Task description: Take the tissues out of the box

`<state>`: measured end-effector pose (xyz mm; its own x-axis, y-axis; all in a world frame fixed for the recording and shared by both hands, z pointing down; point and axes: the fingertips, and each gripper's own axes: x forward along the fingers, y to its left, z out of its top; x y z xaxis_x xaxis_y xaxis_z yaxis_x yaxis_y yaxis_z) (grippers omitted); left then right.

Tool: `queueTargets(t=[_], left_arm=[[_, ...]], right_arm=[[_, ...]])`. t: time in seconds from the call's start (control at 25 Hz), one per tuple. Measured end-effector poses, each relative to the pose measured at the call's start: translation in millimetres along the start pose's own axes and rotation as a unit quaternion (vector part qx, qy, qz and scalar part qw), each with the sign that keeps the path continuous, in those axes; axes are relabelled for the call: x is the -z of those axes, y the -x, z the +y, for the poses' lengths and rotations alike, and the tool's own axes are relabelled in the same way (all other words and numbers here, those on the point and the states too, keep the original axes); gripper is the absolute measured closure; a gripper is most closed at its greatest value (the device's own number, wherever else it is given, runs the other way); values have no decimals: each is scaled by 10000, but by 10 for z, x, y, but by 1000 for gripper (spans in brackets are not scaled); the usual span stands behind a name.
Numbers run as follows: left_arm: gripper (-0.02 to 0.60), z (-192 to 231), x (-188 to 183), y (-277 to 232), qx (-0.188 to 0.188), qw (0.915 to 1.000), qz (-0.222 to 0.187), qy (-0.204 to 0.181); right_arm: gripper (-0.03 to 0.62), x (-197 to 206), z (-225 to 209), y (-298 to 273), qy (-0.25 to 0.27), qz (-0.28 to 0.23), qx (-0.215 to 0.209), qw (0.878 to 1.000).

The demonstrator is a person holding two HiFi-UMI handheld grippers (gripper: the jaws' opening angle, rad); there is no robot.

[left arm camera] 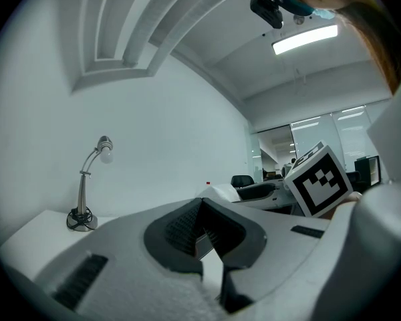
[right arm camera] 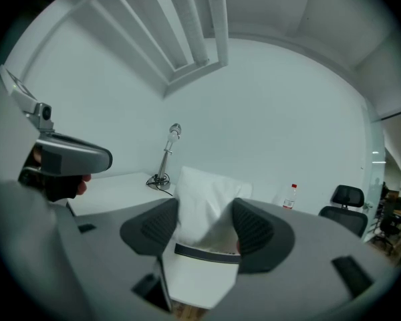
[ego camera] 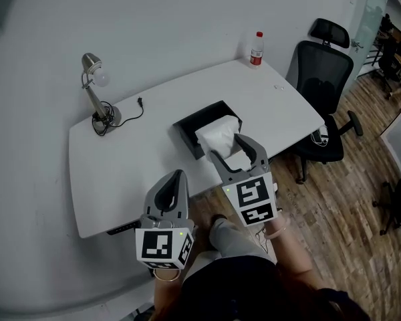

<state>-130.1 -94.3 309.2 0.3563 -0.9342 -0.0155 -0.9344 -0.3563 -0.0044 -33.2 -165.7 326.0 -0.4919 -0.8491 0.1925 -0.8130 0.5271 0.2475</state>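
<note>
A black tissue box (ego camera: pixel 186 127) sits in the middle of the white table (ego camera: pixel 120 172). A white tissue (ego camera: pixel 217 132) stands up out of it. My right gripper (ego camera: pixel 227 147) hovers at the box's near side, open. In the right gripper view the tissue (right arm camera: pixel 207 192) shows between and just beyond the two pads of the right gripper (right arm camera: pixel 205 212), and they do not press on it. My left gripper (ego camera: pixel 180 174) hangs over the table's front edge, left of the box. It is shut and empty, and its tips meet in the left gripper view (left arm camera: pixel 200 202).
A desk lamp (ego camera: pixel 97 92) with a loose cord stands at the table's back left. A red-capped bottle (ego camera: pixel 256 49) is at the far right corner. A black office chair (ego camera: pixel 321 79) is on the wooden floor to the right. A wall runs behind the table.
</note>
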Motion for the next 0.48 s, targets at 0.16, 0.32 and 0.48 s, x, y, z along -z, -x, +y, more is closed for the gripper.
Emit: queueTargets(t=[0.16,0.32,0.48], left_arm=[[557,-2,-7,-26,-46,9999,-4,-106],[557,-23,-16,-64,-49,9998,-24,-168],[557,-54,-20,-87,-79,9998,-18,-183]], right_arm=[[319,-14,12,60,-7,-63,43,10000],[319,-9,2,117,-30,-128,61,9999],[319,-13,-31,184,-67,-220,53,9997]])
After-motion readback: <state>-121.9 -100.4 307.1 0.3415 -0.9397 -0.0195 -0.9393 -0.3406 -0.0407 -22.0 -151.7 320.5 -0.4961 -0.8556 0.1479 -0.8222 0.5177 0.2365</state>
